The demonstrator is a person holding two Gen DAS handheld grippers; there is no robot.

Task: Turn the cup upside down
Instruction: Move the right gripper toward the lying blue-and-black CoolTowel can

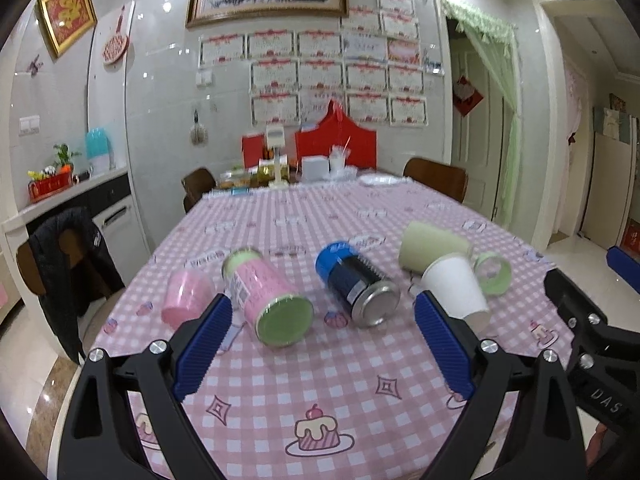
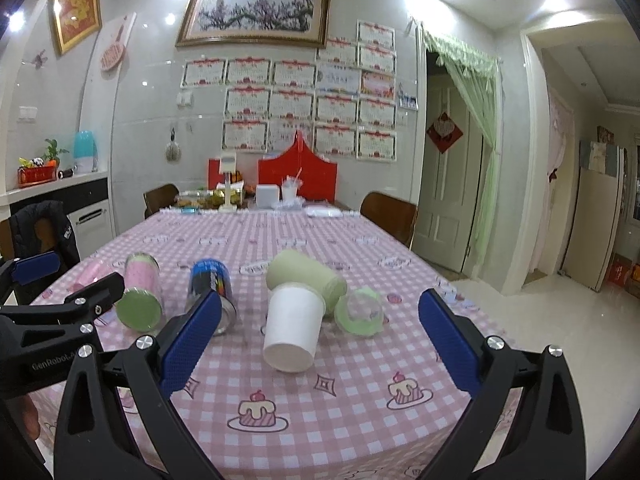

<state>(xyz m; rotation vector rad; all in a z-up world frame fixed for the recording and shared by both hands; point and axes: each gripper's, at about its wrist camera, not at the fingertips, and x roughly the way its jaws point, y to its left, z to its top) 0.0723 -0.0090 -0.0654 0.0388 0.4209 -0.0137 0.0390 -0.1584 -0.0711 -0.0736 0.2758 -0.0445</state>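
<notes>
Several cups lie on their sides on the pink checked tablecloth (image 1: pixel 320 360). From left: a pink cup (image 1: pixel 186 298), a pink bottle with a green base (image 1: pixel 268 300), a blue and black can (image 1: pixel 356 280), a beige cup (image 1: pixel 434 246), a white paper cup (image 1: pixel 456 286) and a small green cup (image 1: pixel 494 272). My left gripper (image 1: pixel 320 340) is open and empty, just short of the bottle and can. My right gripper (image 2: pixel 320 340) is open and empty, with the white paper cup (image 2: pixel 294 326) between its fingers' line.
Boxes, a lamp and dishes (image 1: pixel 280 168) stand at the table's far end. Chairs (image 1: pixel 438 178) stand around it, one with a black jacket (image 1: pixel 72 276) at the left. A counter (image 1: pixel 68 196) runs along the left wall. A doorway (image 2: pixel 452 184) is at the right.
</notes>
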